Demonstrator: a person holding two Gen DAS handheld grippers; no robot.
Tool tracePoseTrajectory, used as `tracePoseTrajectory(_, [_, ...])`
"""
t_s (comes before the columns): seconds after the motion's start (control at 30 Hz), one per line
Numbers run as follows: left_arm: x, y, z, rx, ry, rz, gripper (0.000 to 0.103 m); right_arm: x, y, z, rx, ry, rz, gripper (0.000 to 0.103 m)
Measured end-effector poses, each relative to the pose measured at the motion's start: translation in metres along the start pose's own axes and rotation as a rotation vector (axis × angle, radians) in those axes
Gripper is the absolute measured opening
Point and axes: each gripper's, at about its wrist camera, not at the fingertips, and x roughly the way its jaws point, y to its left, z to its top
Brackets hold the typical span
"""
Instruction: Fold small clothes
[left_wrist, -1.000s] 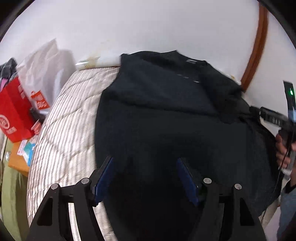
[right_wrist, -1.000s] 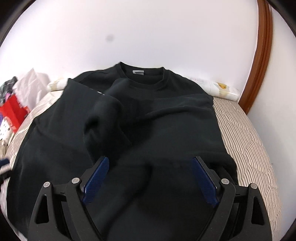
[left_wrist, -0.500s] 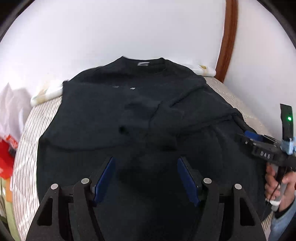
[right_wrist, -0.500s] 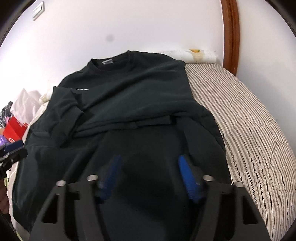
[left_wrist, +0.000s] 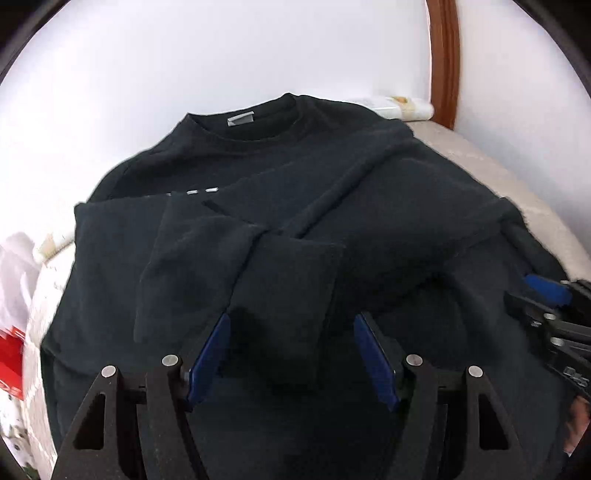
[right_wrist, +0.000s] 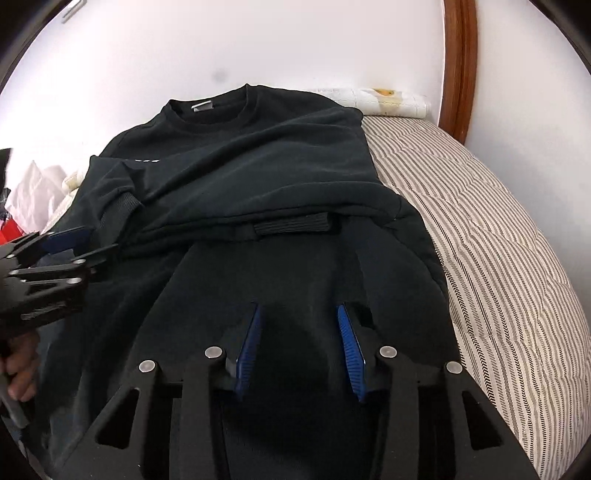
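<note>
A black sweatshirt (left_wrist: 332, 206) lies flat on the striped bed, collar toward the wall, with both sleeves folded across its chest. It also shows in the right wrist view (right_wrist: 258, 177). My left gripper (left_wrist: 291, 332) is open low over the lower part, its blue pads either side of a folded sleeve cuff (left_wrist: 291, 295). My right gripper (right_wrist: 299, 328) is partly open over the hem area, with dark cloth between its pads; nothing looks pinched. Each gripper shows in the other's view: the right gripper (left_wrist: 546, 295) and the left gripper (right_wrist: 62, 243).
The striped mattress (right_wrist: 498, 240) extends to the right of the sweatshirt. A white wall and a brown wooden frame (right_wrist: 458, 66) stand behind the bed. A rolled white cloth (right_wrist: 388, 98) lies at the head. White bags and a red box (left_wrist: 11, 354) sit off the left side.
Both views swung to face the sweatshirt squarely. The left gripper moved in over the folded cuff. The right gripper's jaws narrowed from wide open over the hem.
</note>
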Motion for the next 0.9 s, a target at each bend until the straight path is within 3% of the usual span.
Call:
tracePoseTrajectory(0.07, [0.006,-0.003,0.001,0.021,-0.009,0.04,0.065,0.0,0.002,0.0,-0.009,0.001,-0.011,0.042])
tracePoseTrajectory(0.13, [0.008,-0.001,0.003,0.02,-0.017,0.044,0.046,0.001,0.003,0.0,-0.012,0.002,-0.015,0.042])
tracePoseTrajectory(0.17, [0.006,0.002,0.004,0.01,-0.022,0.041,0.042,0.001,0.002,0.0,-0.011,0.002,-0.014,0.042])
tracePoseTrajectory(0.23, [-0.003,0.011,0.004,-0.005,-0.032,-0.014,0.01,0.001,0.002,0.0,-0.011,0.002,-0.014,0.042])
tracePoseTrajectory(0.33, [-0.02,0.029,0.006,-0.024,-0.076,0.018,0.01,0.001,0.002,0.0,-0.013,0.002,-0.016,0.042])
tracePoseTrajectory(0.5, [-0.05,0.096,0.005,-0.116,-0.136,0.1,0.01,0.001,0.002,0.001,-0.016,0.003,-0.017,0.042])
tracePoseTrajectory(0.77, [-0.05,0.211,-0.023,-0.333,-0.083,0.193,0.01,0.002,0.001,0.001,-0.023,0.005,-0.021,0.043])
tracePoseTrajectory(0.9, [-0.046,0.244,-0.041,-0.395,-0.059,0.178,0.01,0.003,0.001,0.001,-0.025,0.005,-0.024,0.043])
